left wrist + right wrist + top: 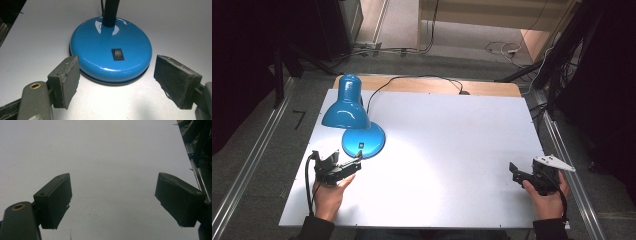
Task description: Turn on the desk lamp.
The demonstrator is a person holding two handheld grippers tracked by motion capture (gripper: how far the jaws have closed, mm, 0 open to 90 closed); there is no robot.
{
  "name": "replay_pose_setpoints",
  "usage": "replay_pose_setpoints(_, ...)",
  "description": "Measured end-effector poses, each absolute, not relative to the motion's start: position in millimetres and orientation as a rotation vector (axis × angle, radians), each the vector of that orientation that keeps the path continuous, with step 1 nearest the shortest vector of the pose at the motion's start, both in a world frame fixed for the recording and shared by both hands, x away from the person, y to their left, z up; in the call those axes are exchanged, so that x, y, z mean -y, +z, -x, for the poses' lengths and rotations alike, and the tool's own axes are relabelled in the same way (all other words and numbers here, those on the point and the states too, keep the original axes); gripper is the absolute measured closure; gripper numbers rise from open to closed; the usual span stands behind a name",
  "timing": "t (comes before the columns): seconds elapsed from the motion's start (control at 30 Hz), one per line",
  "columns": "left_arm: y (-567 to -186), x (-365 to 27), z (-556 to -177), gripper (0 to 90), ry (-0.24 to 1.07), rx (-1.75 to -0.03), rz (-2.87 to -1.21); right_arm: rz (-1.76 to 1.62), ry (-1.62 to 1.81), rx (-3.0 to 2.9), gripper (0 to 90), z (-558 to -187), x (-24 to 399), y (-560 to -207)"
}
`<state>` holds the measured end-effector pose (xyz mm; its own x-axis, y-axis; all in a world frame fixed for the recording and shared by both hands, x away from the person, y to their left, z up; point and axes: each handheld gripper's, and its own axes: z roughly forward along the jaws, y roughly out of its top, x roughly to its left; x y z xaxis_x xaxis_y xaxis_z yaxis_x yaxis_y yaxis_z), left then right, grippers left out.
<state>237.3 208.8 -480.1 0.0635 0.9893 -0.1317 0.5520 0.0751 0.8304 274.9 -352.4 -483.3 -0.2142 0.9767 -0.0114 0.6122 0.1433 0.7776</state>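
A blue desk lamp (347, 107) stands at the table's left, its shade bent down over its round base (363, 141). In the left gripper view the base (110, 52) carries a black rocker switch (117, 54) and a black flexible neck (110, 12). My left gripper (343, 165) is open just in front of the base, with its grey pads (67, 80) on either side of the base's near edge, apart from it. My right gripper (518, 172) is open near the table's right front, and its jaws hold nothing over bare table (110, 170).
The white table top (447, 150) has a wooden strip at its far edge. The lamp's black cord (412, 80) runs off the back. Metal rails (252, 160) flank the table on the floor. A table edge and rail (197, 167) lie to the right of the right gripper.
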Motion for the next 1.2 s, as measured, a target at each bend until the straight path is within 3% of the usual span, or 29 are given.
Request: replay_pose_setpoints(1.2, -482.9, -219.5, -220.6, 21.5, 0.709, -1.603, -1.571, -1.521, 0.894, -1.896, 12.3, -274.5, 352.8, -483.8)
